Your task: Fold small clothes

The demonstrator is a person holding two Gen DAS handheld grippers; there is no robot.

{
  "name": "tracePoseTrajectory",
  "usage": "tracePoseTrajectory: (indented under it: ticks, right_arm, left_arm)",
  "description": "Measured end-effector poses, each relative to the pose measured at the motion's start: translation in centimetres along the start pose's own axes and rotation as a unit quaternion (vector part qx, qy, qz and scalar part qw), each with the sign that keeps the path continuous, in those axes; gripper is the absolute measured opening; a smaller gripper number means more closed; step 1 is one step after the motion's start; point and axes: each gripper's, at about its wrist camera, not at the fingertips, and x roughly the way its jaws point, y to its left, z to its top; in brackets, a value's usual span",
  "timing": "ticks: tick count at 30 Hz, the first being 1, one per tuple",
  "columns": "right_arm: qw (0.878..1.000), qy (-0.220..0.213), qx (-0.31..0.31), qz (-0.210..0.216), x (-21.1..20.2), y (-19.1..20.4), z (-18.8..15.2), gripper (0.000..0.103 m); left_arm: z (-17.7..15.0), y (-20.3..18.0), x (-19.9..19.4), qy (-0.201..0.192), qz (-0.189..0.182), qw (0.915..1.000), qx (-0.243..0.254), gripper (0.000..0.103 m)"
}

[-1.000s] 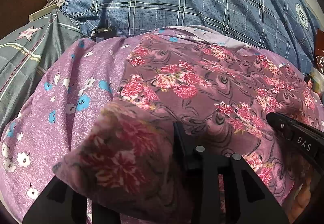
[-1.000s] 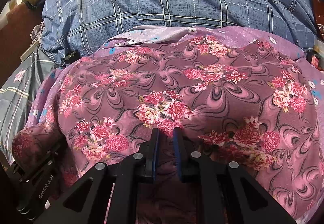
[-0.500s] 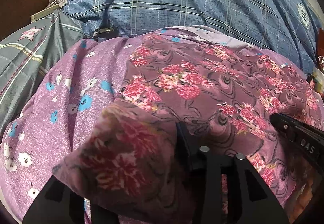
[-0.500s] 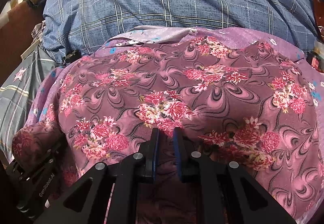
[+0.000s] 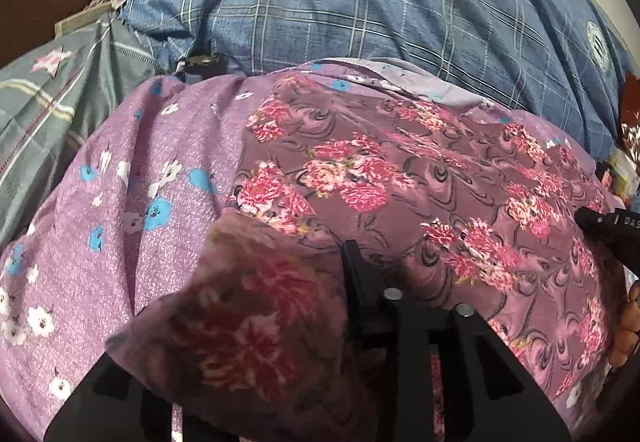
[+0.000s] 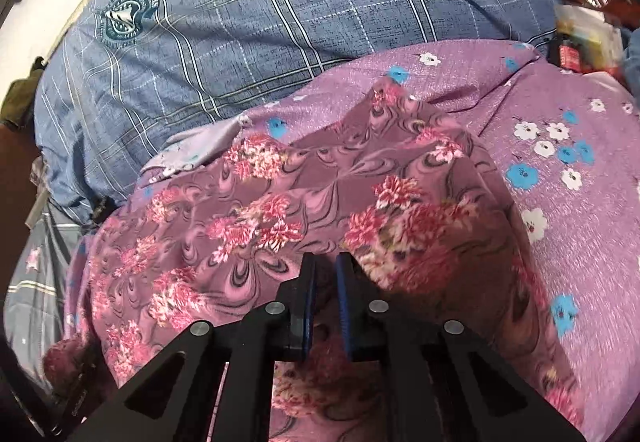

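The right claw is clamping the rose-print cloth, which is stretching away leftward toward the left claw, closing on the far corner.

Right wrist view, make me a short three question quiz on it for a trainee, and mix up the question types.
1. True or false: the dark floral cloth lies on a plain white sheet.
2. Which lies beyond the lilac flowered sheet? A) blue checked fabric B) a wooden box C) a green towel
3. Fill in: the right gripper has its fingers shut on the ____.

Key: 1 false, it lies on the lilac flowered sheet. 2 A. 3 dark floral cloth.
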Motion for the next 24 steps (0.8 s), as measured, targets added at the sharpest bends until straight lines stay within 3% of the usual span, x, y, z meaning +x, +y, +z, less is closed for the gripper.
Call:
tracePoseTrajectory:
  ticks: [1, 4, 5, 7, 10, 12, 14, 16, 19, 24]
  right_arm:
    - [1.000, -0.011, 0.004, 0.004, -0.5, -0.1, 0.2, 0.016]
    - [0.997, -0.079, 0.008, 0.010, -2.8, -0.4, 1.6, 0.019]
    - [0.997, -0.080, 0.009, 0.005, -2.6, -0.7, 2.1, 0.020]
    - [0.998, -0.058, 0.021, -0.019, -0.9, -1.6, 3.0, 0.019]
    - [0.999, 0.013, 0.042, -0.022, 3.1, -3.6, 3.9, 0.017]
    - [0.999, 0.010, 0.050, -0.014, 2.6, -3.7, 4.8, 0.021]
    - [0.998, 0.002, 0.063, 0.013, 1.6, -3.8, 5.8, 0.035]
    - [0.997, -0.025, 0.069, 0.021, 0.6, -4.4, 6.8, 0.057]
    - [0.995, -0.043, 0.088, 0.011, 0.2, -5.9, 8.4, 0.058]
    - [0.990, -0.015, 0.137, -0.010, 2.1, -9.8, 10.6, 0.058]
  left_arm:
    - [0.0, 0.1, 0.0, 0.002, -0.004, 1.0000, -0.006, 0.033]
    - [0.0, 0.4, -0.1, 0.000, -0.019, 0.9997, -0.017, 0.031]
    - [0.0, 0.4, -0.2, -0.004, -0.022, 0.9996, -0.015, 0.027]
    - [0.1, 0.5, -0.4, -0.010, -0.025, 0.9995, -0.013, 0.024]
    - [0.2, 0.8, -0.3, -0.006, -0.035, 0.9992, -0.019, 0.022]
    - [0.2, 0.9, 0.0, 0.001, -0.038, 0.9991, -0.021, 0.023]
    - [0.4, 1.0, 0.3, 0.006, -0.042, 0.9988, -0.026, 0.023]
    - [0.6, 1.1, 0.5, 0.009, -0.045, 0.9985, -0.031, 0.024]
    - [0.7, 1.2, 0.7, 0.011, -0.048, 0.9983, -0.030, 0.025]
    - [0.6, 0.9, 0.7, 0.007, -0.047, 0.9988, -0.008, 0.025]
